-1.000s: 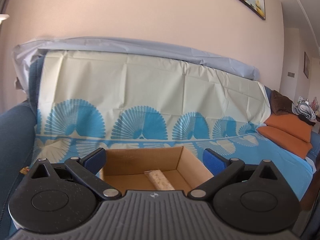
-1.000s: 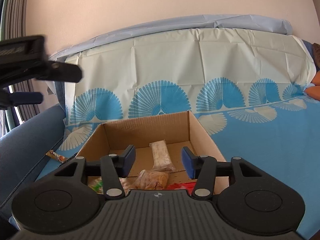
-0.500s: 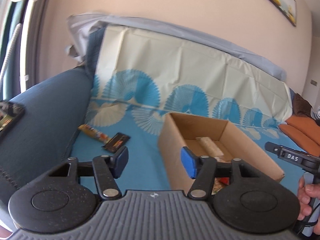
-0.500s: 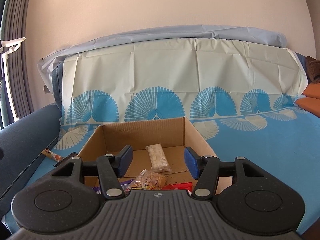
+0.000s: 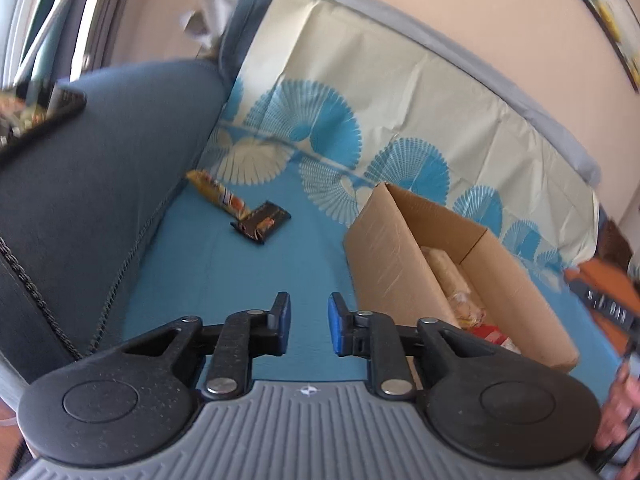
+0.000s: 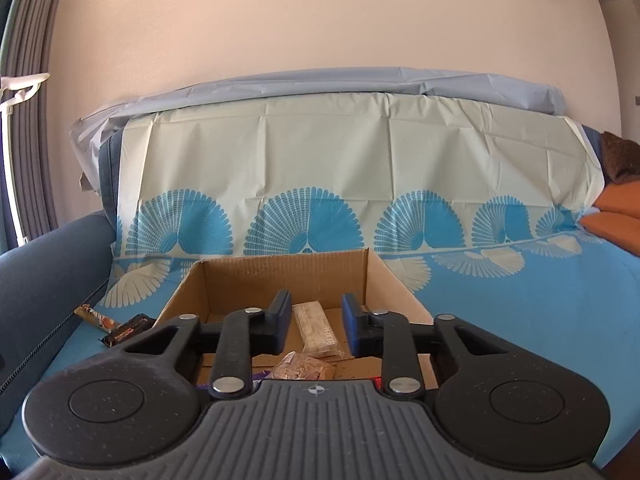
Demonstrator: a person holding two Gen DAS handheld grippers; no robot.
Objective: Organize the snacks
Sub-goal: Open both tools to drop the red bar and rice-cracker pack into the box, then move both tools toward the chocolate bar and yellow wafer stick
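Observation:
A brown cardboard box [image 5: 392, 248] [image 6: 280, 276] stands on the blue sofa cover and holds several wrapped snacks, among them a pale bar [image 6: 316, 328] and a clear bag of biscuits [image 6: 304, 368]. Left of the box lie two loose bars, an orange-yellow one [image 5: 218, 198] [image 6: 94, 316] and a dark one [image 5: 262, 222] [image 6: 128, 330]. My left gripper [image 5: 309, 326] hovers over the bare cover, left of the box and nearer than the loose bars; its jaws are closing with nothing between them. My right gripper [image 6: 316, 322] hangs above the box, jaws closing on empty air.
The dark blue sofa armrest [image 5: 92, 168] rises on the left. A pale sheet with blue fan prints [image 6: 360, 168] covers the backrest. Orange cushions [image 6: 616, 224] lie at the far right. A hand [image 5: 624, 420] holding the other gripper shows at the right edge of the left wrist view.
My left gripper swung left and down from over the box to the open cover, rolled, and its jaws narrowed from wide to a small gap. The right gripper's jaws also narrowed.

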